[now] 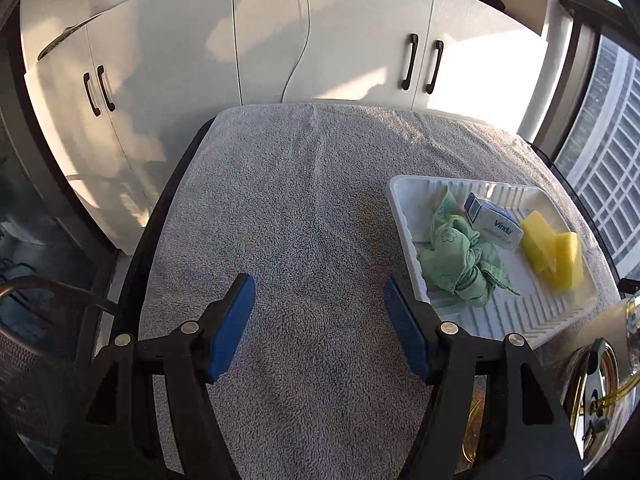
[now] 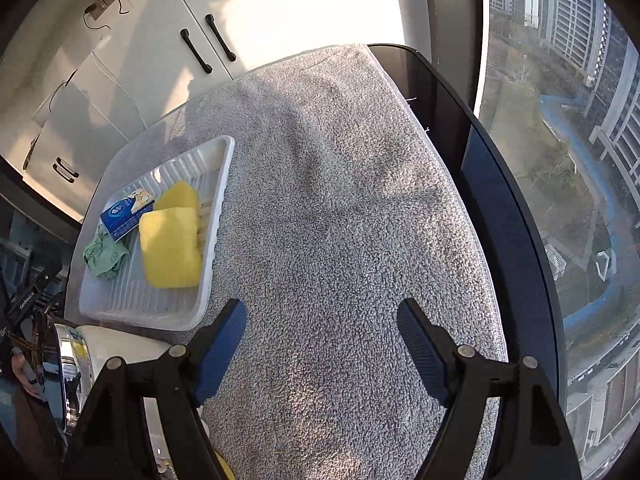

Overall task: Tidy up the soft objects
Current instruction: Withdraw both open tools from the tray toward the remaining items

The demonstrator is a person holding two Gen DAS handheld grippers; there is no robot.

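Observation:
A white ribbed tray (image 1: 404, 216) (image 2: 218, 204) sits on a grey towel. It holds a crumpled green cloth (image 1: 460, 260) (image 2: 105, 256), a blue and white tissue pack (image 1: 494, 222) (image 2: 124, 212) and two yellow sponges (image 1: 554, 248) (image 2: 170, 246). My left gripper (image 1: 320, 300) is open and empty over the bare towel, just left of the tray's near corner. My right gripper (image 2: 322, 322) is open and empty over the towel, right of the tray.
The grey towel (image 1: 300, 200) (image 2: 340, 200) covers a dark table whose edge (image 2: 500, 168) shows at right. White cabinets (image 1: 160, 80) stand behind it. A large window (image 2: 560, 120) is at right. A shiny metal object (image 2: 60, 372) lies by the tray's near side.

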